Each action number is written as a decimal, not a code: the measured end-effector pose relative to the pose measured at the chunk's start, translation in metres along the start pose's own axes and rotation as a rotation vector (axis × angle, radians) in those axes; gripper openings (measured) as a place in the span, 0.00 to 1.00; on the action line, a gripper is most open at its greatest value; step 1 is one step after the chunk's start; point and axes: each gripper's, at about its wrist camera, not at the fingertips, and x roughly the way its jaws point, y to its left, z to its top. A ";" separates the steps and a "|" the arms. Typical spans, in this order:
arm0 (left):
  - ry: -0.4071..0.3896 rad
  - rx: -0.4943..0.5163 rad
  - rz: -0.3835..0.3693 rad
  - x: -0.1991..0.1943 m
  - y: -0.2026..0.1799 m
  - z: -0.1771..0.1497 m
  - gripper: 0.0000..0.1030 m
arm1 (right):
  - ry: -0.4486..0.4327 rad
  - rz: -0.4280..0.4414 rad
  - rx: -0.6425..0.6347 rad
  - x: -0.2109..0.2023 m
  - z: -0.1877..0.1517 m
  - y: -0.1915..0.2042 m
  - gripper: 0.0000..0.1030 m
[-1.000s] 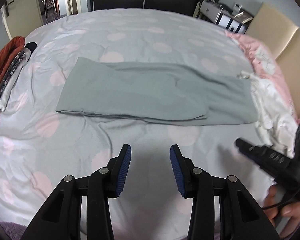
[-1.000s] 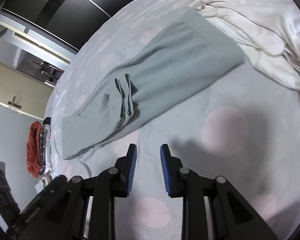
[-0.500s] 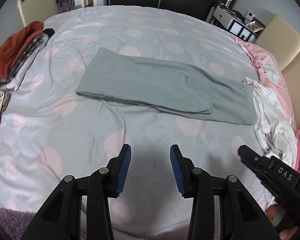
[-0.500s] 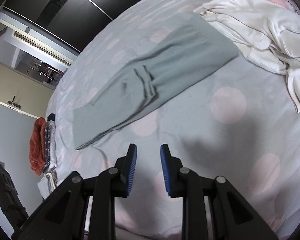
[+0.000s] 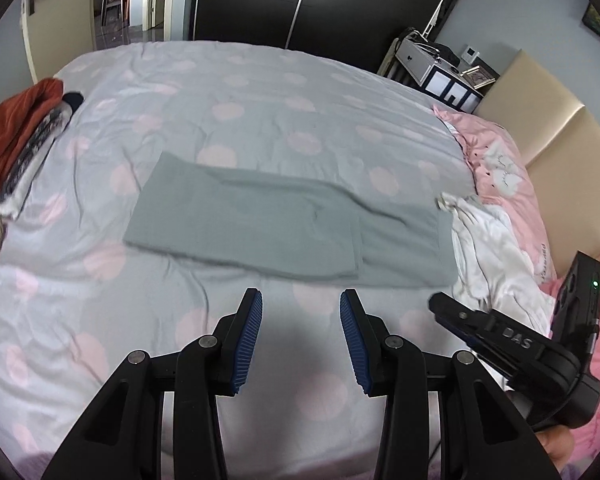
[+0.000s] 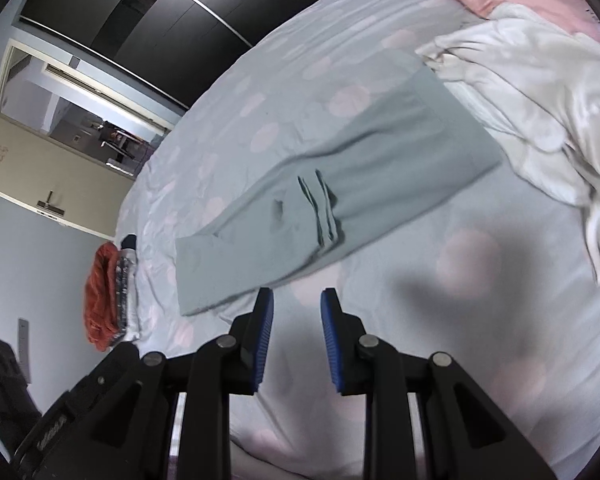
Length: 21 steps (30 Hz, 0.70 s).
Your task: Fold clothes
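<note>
A pale grey-green garment [image 5: 284,228] lies flat on the bed as a long folded strip; it also shows in the right wrist view [image 6: 340,196], with a folded-over edge near its middle. My left gripper [image 5: 300,332] is open and empty, hovering over the sheet just short of the garment's near edge. My right gripper [image 6: 296,332] is open and empty, also just short of the near edge; its body shows at the right of the left wrist view [image 5: 512,344].
The bed [image 5: 260,92] has a grey sheet with pink dots. A pile of white clothes [image 5: 496,240] and a pink pillow [image 5: 496,160] lie at the right. A stack of folded clothes with an orange item [image 5: 16,128] sits at the left edge. Dark wardrobe behind.
Both grippers pulled back and up from the garment, then came a little closer again. The garment lies unchanged. Both stay open.
</note>
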 end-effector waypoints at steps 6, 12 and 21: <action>-0.057 0.090 0.055 0.049 0.005 0.035 0.41 | 0.030 0.015 -0.048 0.027 0.037 -0.005 0.26; -0.116 0.171 0.139 0.107 0.018 0.059 0.41 | 0.142 -0.017 -0.112 0.091 0.063 -0.010 0.31; -0.062 0.031 0.117 0.136 0.066 0.087 0.41 | 0.197 -0.114 -0.244 0.162 0.098 0.022 0.38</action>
